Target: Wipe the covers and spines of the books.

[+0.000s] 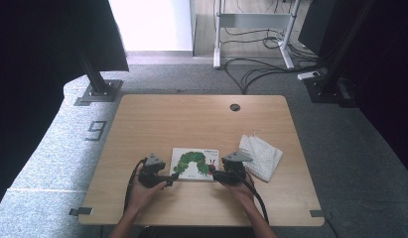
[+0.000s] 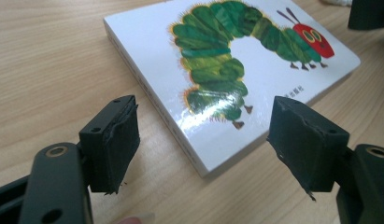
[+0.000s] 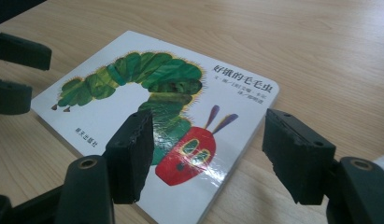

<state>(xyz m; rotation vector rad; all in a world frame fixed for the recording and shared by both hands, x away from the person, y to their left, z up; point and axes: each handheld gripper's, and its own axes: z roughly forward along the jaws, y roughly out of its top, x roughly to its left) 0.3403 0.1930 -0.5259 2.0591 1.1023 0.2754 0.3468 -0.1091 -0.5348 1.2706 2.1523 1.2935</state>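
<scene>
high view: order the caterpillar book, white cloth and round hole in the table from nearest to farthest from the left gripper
From the left gripper:
1. caterpillar book, right beside its jaws, mid-table.
2. white cloth, past the book, on the right side.
3. round hole, near the table's far edge.

White book (image 2: 255,88) bears green, red-headed caterpillar.

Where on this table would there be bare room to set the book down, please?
The far half of the table, beyond the book, is bare up to the cable hole. The left side is free too. The near edge is crowded by both grippers, with the cloth to the right.
</scene>
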